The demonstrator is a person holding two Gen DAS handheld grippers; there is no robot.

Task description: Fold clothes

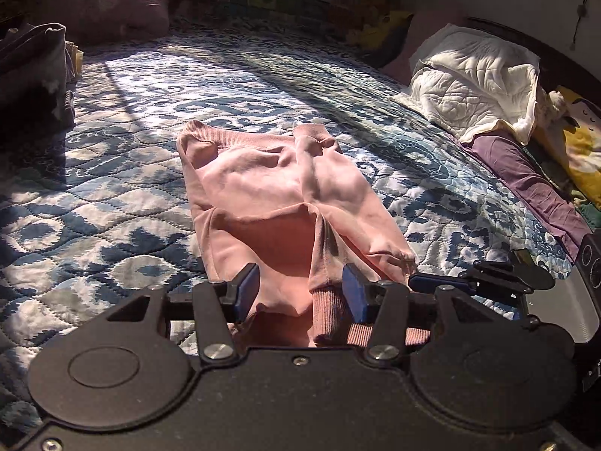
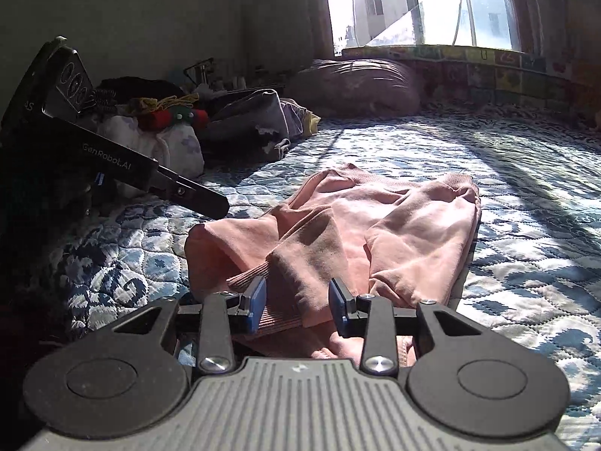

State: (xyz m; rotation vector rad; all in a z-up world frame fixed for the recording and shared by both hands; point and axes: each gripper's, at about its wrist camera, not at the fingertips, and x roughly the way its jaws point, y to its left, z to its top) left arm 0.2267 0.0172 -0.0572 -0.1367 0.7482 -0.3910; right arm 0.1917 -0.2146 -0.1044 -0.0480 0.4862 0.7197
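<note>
— Where's the garment?

— Your pink sweatshirt [image 1: 278,203] lies on the bed's blue quilt [image 1: 112,195], partly folded, sleeves laid over the body.

— And the tools?

— Your left tool [image 1: 298,297] has its fingers spread apart over a ribbed cuff [image 1: 326,312]. Your right tool [image 2: 296,304] is likewise spread, straddling a sleeve fold without pinching it.

We read "GenRobot.AI" in pale letters on the left gripper [image 2: 124,158], at ten o'clock in the right wrist view (nothing else legible).
</note>
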